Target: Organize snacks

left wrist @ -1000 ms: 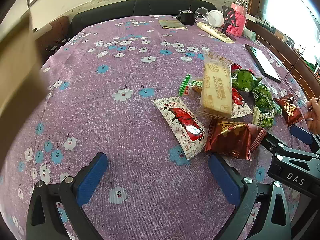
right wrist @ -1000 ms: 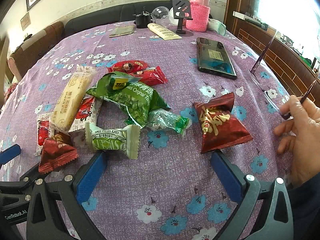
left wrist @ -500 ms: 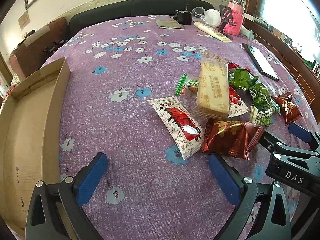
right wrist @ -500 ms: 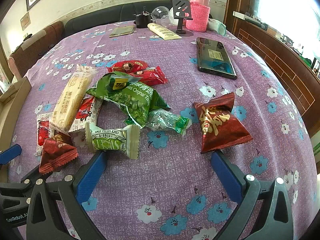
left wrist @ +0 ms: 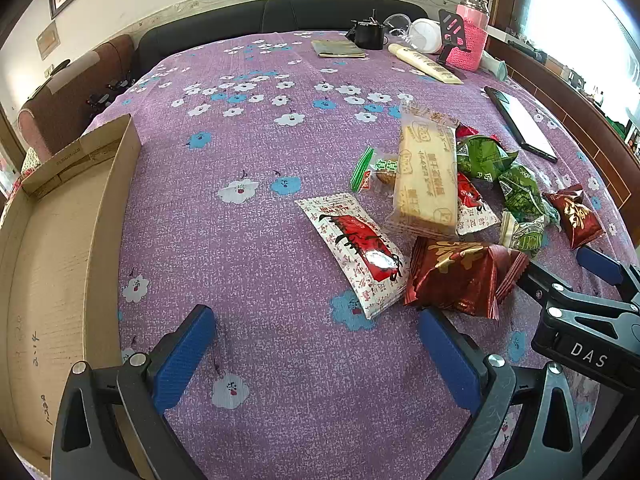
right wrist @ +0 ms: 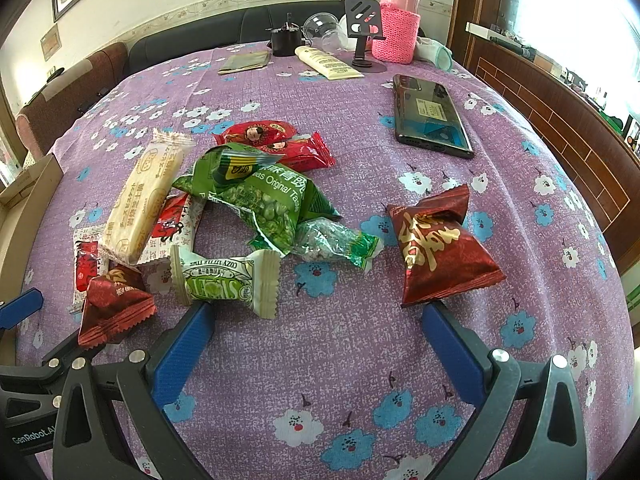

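Several snack packets lie in a loose pile on the purple flowered tablecloth. A white-and-red packet (left wrist: 356, 248) and a dark red foil packet (left wrist: 460, 276) lie just beyond my left gripper (left wrist: 316, 348), which is open and holds nothing. A long yellow biscuit pack (left wrist: 426, 178) rests across the pile. An open cardboard box (left wrist: 52, 264) sits at the table's left edge. My right gripper (right wrist: 320, 344) is open, low over the cloth. A pale green packet (right wrist: 224, 280) lies by its left finger, a dark red foil packet (right wrist: 436, 248) by its right. Green pea bags (right wrist: 260, 196) lie beyond.
A black phone (right wrist: 430, 116) lies on the right of the table. At the far edge stand a pink knitted bottle (right wrist: 396, 24), a phone stand (right wrist: 362, 28), a cream tube (right wrist: 328, 64), a flat olive booklet (right wrist: 246, 62) and a black cup (right wrist: 284, 40). Wooden panelling runs along the right.
The cardboard box has come to rest flat on the table's left edge, where it was a blur near the left camera. The hand at the right edge has left the right wrist view.
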